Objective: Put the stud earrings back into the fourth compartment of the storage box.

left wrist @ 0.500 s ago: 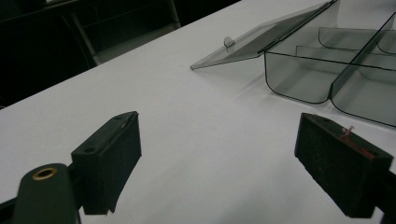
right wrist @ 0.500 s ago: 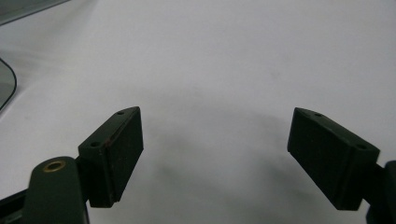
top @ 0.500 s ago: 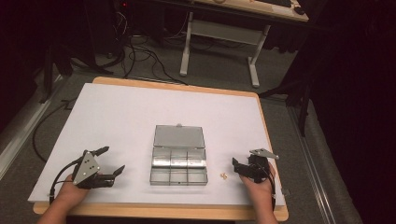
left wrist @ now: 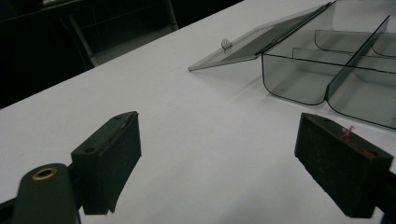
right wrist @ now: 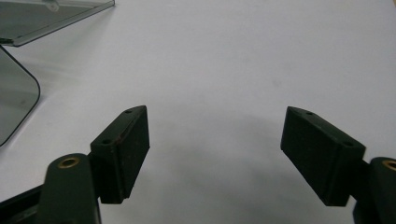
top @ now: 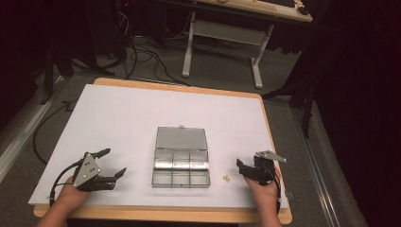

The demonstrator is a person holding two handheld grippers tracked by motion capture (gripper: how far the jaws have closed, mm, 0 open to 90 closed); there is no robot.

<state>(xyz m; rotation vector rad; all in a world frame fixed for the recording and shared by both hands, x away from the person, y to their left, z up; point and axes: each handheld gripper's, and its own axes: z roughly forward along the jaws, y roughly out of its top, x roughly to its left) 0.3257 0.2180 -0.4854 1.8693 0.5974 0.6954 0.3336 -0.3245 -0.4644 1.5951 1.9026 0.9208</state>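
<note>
Resting: both tools sit low at the near edge of the white-covered table [top: 142, 113], one each side of the box.
Item: clear compartment box [top: 181, 169], near the middle of the table's near half, between the two tools and apart from both.
Axis: tray runs long side left to right; six compartments in two rows of three; lid [top: 181, 138] lies open flat on the far side, its latch tab at the far edge.
Left tool [top: 111, 164]: jaws spread wide, nothing between them, tips aimed rightward at the box; held by the left hand [top: 71, 191].
Right tool [top: 240, 166]: jaws spread wide, nothing between them, tips aimed leftward at the box; held by the right hand [top: 261, 191].
Small part: pale, tiny object [top: 226, 178] lies on the table between the box and the right tool; kind cannot be told.
Left gripper view: box wall [left wrist: 299, 79], inner dividers and lid tab [left wrist: 226, 43] seen close, ahead and right of the pads [left wrist: 112, 154].
Right gripper view: box corner [right wrist: 16, 100] at left edge; bare table between the pads [right wrist: 128, 149].
Surroundings: floor cables [top: 142, 52] and a white-legged desk [top: 222, 42] beyond the table; nothing stands between tools and box.
</note>
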